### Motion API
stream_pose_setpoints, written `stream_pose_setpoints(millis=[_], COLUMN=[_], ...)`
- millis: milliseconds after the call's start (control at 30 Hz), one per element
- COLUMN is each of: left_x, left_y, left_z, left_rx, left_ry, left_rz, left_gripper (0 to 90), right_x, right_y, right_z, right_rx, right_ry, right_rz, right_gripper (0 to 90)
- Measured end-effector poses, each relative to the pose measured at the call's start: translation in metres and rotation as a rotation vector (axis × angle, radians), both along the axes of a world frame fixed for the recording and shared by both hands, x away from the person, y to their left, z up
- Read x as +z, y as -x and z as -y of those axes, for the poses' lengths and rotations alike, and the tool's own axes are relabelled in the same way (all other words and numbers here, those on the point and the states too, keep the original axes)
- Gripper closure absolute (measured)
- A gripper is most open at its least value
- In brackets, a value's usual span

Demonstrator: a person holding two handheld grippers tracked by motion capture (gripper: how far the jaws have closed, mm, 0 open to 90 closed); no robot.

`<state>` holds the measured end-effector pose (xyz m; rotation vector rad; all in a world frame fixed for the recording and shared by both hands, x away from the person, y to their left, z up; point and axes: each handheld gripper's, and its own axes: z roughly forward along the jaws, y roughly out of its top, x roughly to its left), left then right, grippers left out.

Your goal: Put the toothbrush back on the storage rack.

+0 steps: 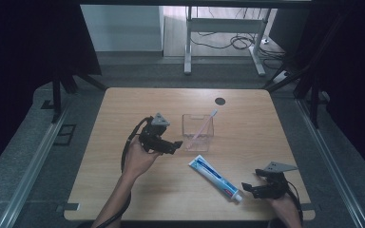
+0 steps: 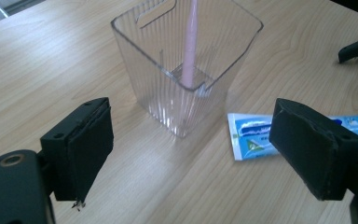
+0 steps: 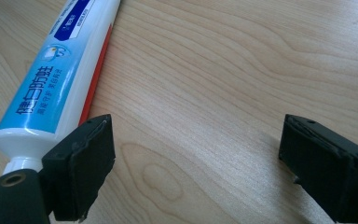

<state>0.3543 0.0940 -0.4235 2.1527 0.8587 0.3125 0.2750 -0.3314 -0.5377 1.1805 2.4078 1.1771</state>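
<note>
A clear ribbed plastic cup (image 1: 198,131) (image 2: 186,70) stands mid-table with a pink toothbrush (image 1: 202,125) (image 2: 190,42) leaning inside it. A blue and white toothpaste tube (image 1: 216,178) (image 2: 251,137) (image 3: 56,70) lies flat in front of the cup, cap toward the near right. My left gripper (image 1: 177,144) (image 2: 191,158) is open just left of the cup, nothing between its jaws. My right gripper (image 1: 248,188) (image 3: 196,172) is open at the near right, its left jaw right beside the tube's cap end.
A dark round grommet hole (image 1: 220,101) sits near the table's far edge. The wooden table (image 1: 247,128) has bare room left and right. Beyond it stand desk legs (image 1: 188,42) and cables on the floor.
</note>
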Motion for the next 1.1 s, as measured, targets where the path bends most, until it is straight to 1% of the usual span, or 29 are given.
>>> stream_pose_setpoints(millis=[167, 267, 467, 667, 767, 833, 1100], left_x=[-0.004, -0.007, -0.011, -0.016, -0.021, -0.025, -0.043], left_y=[0.007, 0.012, 0.023, 0.034, 0.041, 0.046, 0.058], left_z=[-0.013, -0.019, -0.03, -0.043, -0.049, -0.052, -0.063], left_rx=[0.008, 0.011, 0.013, 0.026, 0.032, 0.042, 0.064], left_ry=[0.019, 0.022, 0.014, 0.029, 0.035, 0.048, 0.044], left_rz=[-0.008, -0.003, 0.01, 0.018, 0.024, 0.023, 0.038], left_gripper=[14.1, 14.0, 13.9, 13.8, 13.5, 13.5, 13.4], right_x=[0.0, -0.001, -0.001, -0.001, -0.001, -0.001, -0.002], right_y=[0.0, 0.0, 0.0, 0.0, 0.0, 0.0, 0.001], right_z=[-0.001, -0.002, -0.002, -0.003, -0.003, -0.003, -0.004], right_rx=[0.001, 0.002, 0.003, 0.005, 0.007, 0.007, 0.011], right_ry=[0.008, 0.008, 0.01, 0.012, 0.012, 0.012, 0.014], right_rz=[0.01, 0.011, 0.012, 0.011, 0.011, 0.01, 0.012], right_gripper=[9.2, 8.9, 8.7, 8.6, 8.6, 8.6, 8.5])
